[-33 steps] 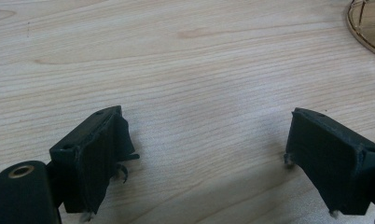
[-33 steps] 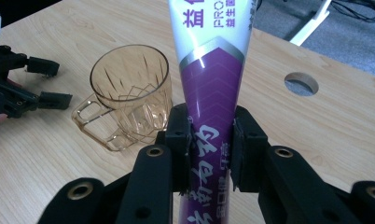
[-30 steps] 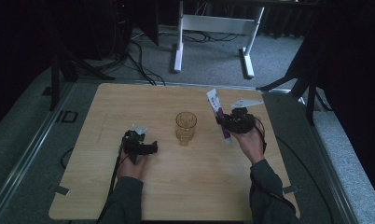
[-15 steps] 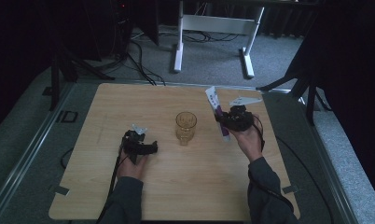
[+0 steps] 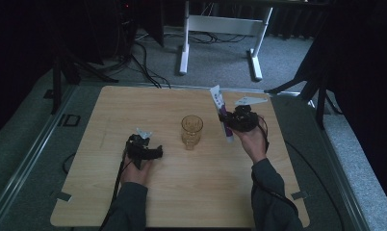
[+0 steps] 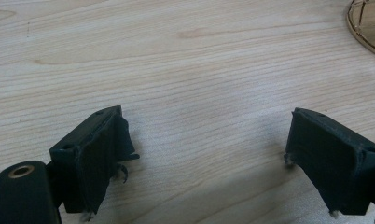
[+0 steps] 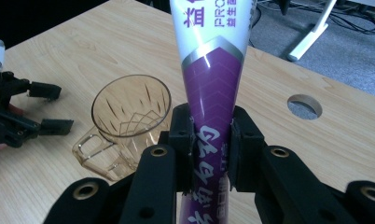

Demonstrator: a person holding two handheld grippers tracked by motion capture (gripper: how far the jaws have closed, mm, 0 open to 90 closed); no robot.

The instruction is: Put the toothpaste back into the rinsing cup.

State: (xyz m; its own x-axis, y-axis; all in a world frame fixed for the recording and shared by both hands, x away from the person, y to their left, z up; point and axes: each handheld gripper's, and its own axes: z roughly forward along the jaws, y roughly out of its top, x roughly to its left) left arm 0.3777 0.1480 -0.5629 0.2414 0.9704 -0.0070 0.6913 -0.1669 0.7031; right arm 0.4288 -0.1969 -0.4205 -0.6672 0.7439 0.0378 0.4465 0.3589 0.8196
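A purple and white toothpaste tube (image 7: 209, 74) stands nearly upright between the jaws of my right gripper (image 7: 210, 135), which is shut on its purple lower part. In the high view the tube (image 5: 219, 107) and right gripper (image 5: 227, 122) hang just right of an amber glass mug (image 5: 191, 131) at the table's middle. The mug (image 7: 129, 112) is empty, with its handle toward me. My left gripper (image 5: 158, 153) rests on the table left of the mug, open, jaws pointing at it. Bare wood lies between the jaws of the left gripper (image 6: 209, 154).
The wooden table (image 5: 134, 106) has a round cable hole (image 7: 304, 106) near its far right edge. A white desk frame (image 5: 220, 29) and cables lie on the carpet beyond. The mug's base (image 6: 370, 23) sits ahead of the left gripper.
The right gripper has carried the tube slightly left and up, closer to the mug. The left gripper has stayed where it was.
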